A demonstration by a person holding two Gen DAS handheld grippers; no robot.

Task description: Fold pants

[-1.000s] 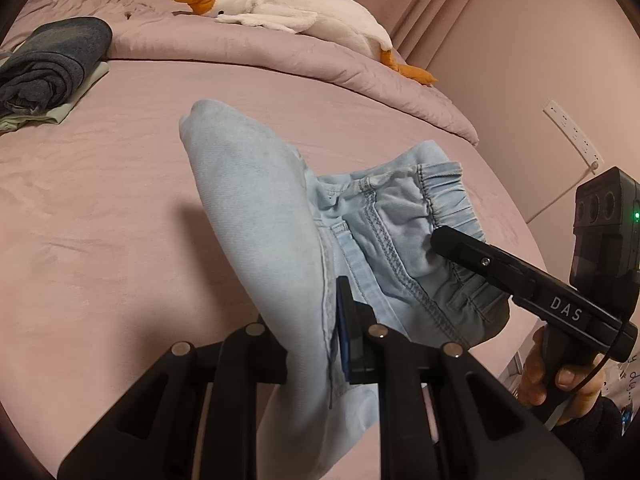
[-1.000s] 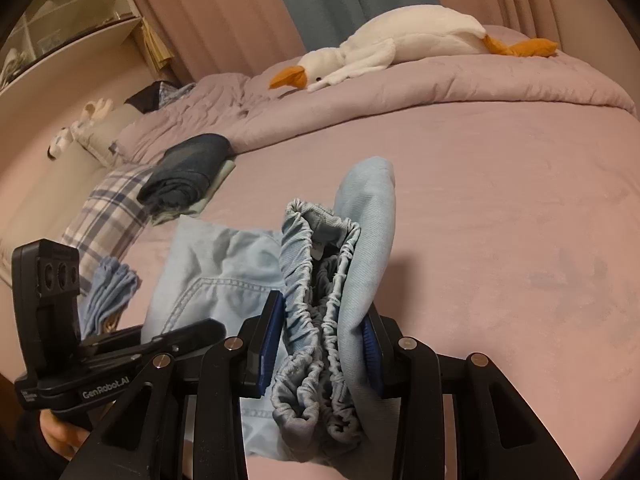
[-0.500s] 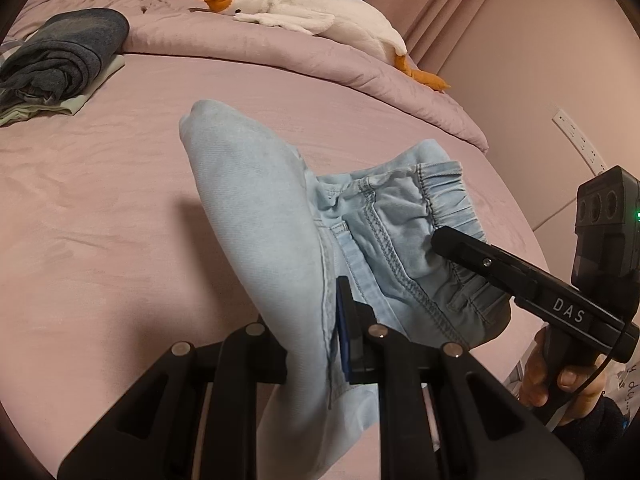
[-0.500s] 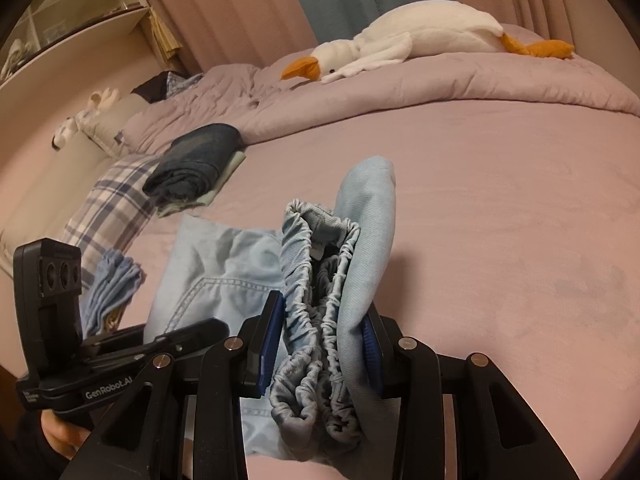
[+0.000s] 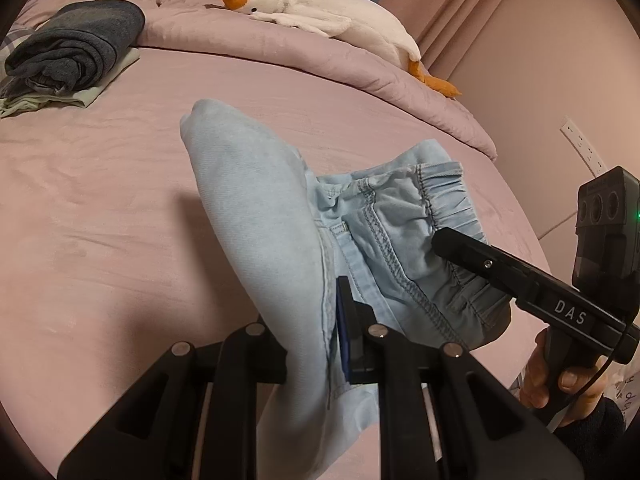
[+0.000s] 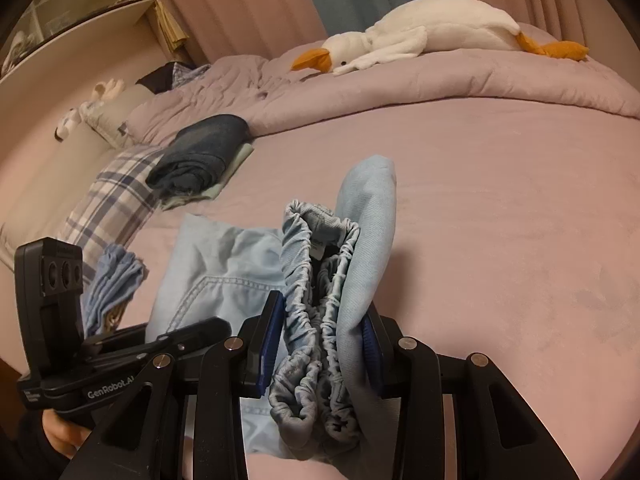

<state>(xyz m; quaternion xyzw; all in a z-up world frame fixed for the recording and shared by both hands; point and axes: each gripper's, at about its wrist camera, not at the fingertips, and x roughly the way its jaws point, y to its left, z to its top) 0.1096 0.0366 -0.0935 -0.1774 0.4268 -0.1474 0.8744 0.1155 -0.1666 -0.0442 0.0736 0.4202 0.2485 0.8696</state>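
On the pink bed, one pair of light-blue pants – two grippers, left gripper clamped on a fabric fold, right gripper clamped on the bunched waistband, one plush goose, one dark folded garment.

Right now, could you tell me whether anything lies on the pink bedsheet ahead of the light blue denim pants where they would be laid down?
Nothing visible does: the pink bedsheet ahead of the light blue denim pants is bare.

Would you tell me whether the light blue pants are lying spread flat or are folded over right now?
Folded over: the pants are doubled, leg fabric wrapped over the elastic waistband, pinched by both grippers.
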